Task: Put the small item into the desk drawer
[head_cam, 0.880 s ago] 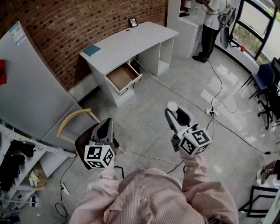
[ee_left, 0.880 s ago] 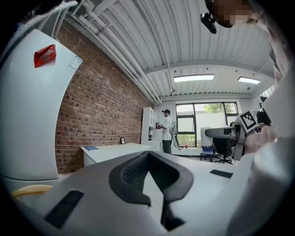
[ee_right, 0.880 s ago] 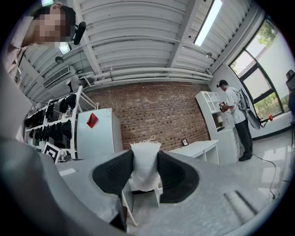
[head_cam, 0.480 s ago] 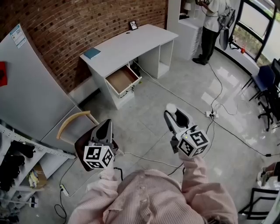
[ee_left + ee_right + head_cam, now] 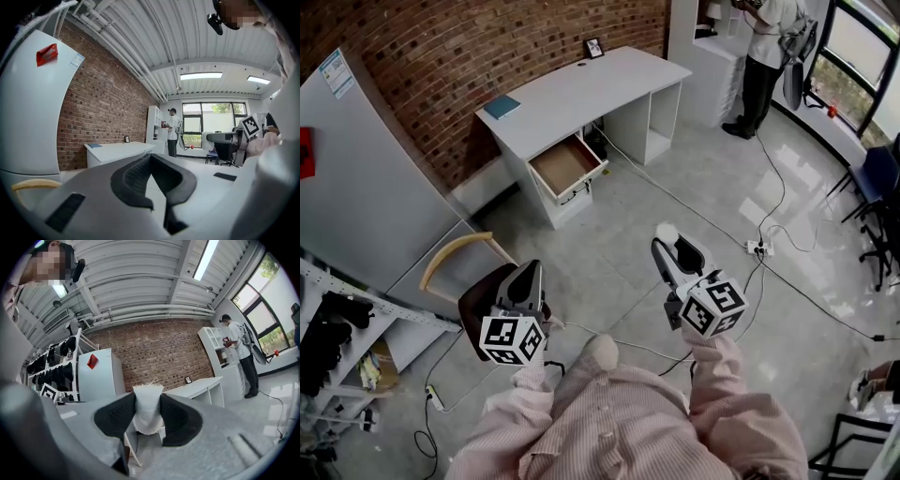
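The white desk stands against the brick wall, and its wooden drawer is pulled open toward me. My right gripper hangs over the floor well short of the desk, shut on a small white item. In the right gripper view the small white item sits pinched between the two black pads, with the desk beyond. My left gripper hovers above a chair. In the left gripper view the left gripper has its tips together with nothing held, and the desk is far off.
A wooden chair with a dark seat is below the left gripper. A grey cabinet and a shoe rack line the left. Cables and a power strip lie on the floor. A person stands at white shelves. A blue book lies on the desk.
Both grippers keep their pose and the right one still holds the white item. The room has shifted slightly in the head view, the desk drifting a little right.
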Motion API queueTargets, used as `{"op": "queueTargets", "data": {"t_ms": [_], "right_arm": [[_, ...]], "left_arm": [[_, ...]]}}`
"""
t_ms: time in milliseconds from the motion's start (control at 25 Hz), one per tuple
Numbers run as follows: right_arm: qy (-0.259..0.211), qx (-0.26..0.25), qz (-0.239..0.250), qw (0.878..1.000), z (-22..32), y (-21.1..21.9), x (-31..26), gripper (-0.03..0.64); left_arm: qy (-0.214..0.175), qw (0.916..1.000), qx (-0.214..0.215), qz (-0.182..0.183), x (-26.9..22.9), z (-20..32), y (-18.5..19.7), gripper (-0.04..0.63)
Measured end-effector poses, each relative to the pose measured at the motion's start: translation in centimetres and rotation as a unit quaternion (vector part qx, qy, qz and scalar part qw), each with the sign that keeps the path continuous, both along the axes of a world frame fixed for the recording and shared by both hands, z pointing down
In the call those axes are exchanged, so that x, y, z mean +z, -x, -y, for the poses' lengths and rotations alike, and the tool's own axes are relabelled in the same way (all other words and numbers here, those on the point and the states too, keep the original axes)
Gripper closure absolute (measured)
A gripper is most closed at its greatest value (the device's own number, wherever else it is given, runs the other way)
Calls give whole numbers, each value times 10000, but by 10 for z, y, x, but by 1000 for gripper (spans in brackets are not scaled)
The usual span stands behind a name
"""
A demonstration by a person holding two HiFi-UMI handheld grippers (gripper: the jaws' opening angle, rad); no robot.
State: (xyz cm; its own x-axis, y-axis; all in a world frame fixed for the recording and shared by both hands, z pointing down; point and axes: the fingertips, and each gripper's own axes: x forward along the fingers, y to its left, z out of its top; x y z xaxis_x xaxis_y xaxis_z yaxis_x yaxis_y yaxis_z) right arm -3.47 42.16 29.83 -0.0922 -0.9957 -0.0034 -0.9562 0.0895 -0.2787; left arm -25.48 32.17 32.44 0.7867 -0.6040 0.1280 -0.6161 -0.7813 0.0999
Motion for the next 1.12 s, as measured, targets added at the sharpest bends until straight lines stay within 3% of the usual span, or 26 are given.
{"op": "queueTargets", "data": {"t_ms": [520,1120], "right_arm": [[187,-252,155,9994,65,-29,32,456],[688,-456,123,9965,232,-113,58,456]], "left_arm": [[59,9998,-159,-89,21,59,-33,597],[460,9988,-83,-156,47,218,-143,597]]}}
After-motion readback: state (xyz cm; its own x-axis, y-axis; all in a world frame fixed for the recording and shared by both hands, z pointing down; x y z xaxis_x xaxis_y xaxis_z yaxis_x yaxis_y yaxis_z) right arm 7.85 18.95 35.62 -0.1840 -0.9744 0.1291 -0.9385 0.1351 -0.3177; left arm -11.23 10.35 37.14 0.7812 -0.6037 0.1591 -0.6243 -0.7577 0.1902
